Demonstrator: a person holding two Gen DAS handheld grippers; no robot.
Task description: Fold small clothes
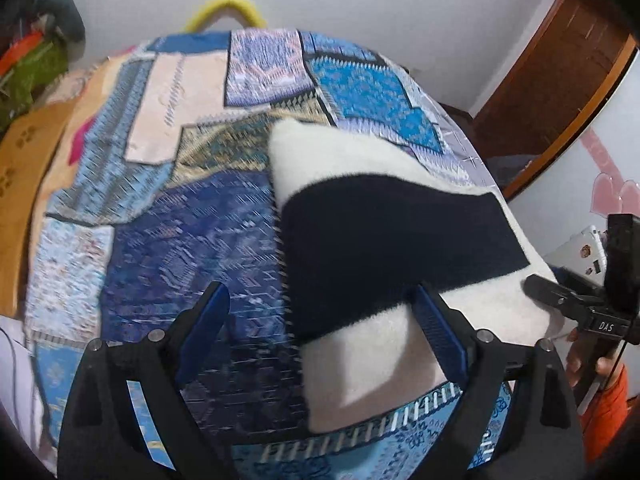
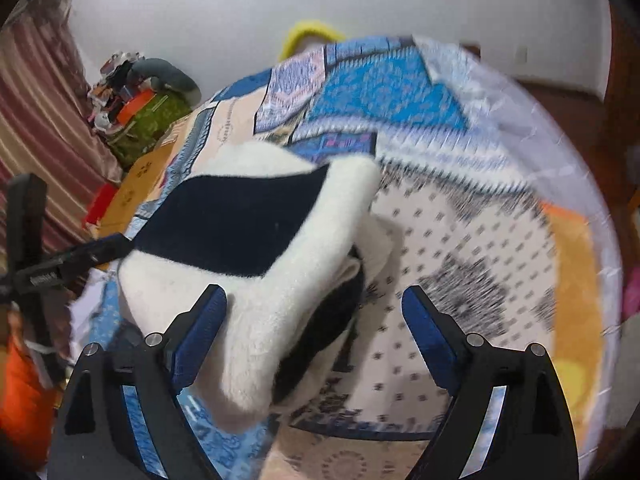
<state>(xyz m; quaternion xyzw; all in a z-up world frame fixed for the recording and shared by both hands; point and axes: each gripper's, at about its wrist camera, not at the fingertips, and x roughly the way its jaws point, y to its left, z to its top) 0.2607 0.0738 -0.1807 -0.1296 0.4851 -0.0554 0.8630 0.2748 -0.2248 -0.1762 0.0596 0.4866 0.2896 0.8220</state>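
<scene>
A white fleece garment with a broad navy band (image 1: 384, 240) lies folded on the patchwork bedspread (image 1: 192, 240). My left gripper (image 1: 324, 312) is open, its fingers spread wide over the garment's near left edge, the right finger (image 1: 436, 324) above the white part. In the right wrist view the garment (image 2: 256, 232) shows its folded layers at the near right side. My right gripper (image 2: 316, 308) is open and straddles that folded end, with no pad pressing on it. The right gripper (image 1: 560, 300) also shows at the garment's right edge in the left wrist view.
The bedspread (image 2: 460, 240) covers the whole bed. A yellow item (image 1: 228, 8) sits at the far edge by the wall. A cardboard box (image 1: 20, 184) and a green bag (image 2: 148, 124) stand on the left, a wooden door (image 1: 560, 76) on the right. An orange sleeve (image 1: 604, 404) is near.
</scene>
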